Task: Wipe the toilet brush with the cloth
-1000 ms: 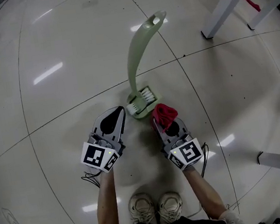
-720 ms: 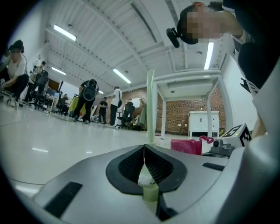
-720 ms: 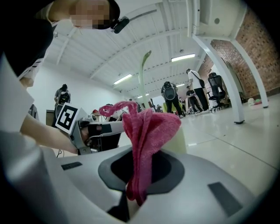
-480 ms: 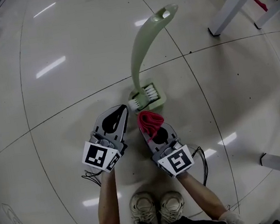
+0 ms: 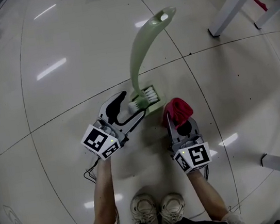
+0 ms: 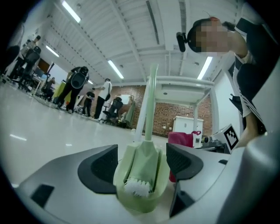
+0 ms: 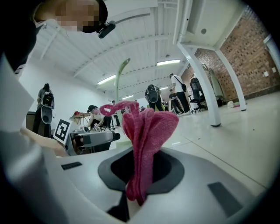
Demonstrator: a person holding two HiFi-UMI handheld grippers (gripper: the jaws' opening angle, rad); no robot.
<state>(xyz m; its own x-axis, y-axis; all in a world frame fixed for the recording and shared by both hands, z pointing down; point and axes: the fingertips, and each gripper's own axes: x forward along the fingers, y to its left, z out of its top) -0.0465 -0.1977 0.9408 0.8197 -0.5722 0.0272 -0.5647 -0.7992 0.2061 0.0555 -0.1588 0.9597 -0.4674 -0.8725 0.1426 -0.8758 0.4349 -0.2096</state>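
The left gripper (image 5: pixel 130 106) fingers (image 6: pixel 97 168), clenched beside the toilet brush (image 5: pixel 138 57) on the floor (image 5: pixel 67 41) a second earlier, were found just opened, released around its base, while the red cloth (image 5: pixel 177 109) was seen pinched in the right gripper (image 5: pixel 177 121) fingers (image 7: pixel 175 170) only in the right gripper view.

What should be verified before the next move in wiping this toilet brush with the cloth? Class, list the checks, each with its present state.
1. Left gripper open: ok. Its fingers have just been opening and stand on either side of the brush base, not pressing on it.
2. Toilet brush upright on the floor: ok.
3. Cloth gripped by the right gripper: ok, shut on it.
4. Cloth touching the brush: not ok. It is beside the base, apart from it.
5. Base loose from the brush or fixed to it: cannot tell.
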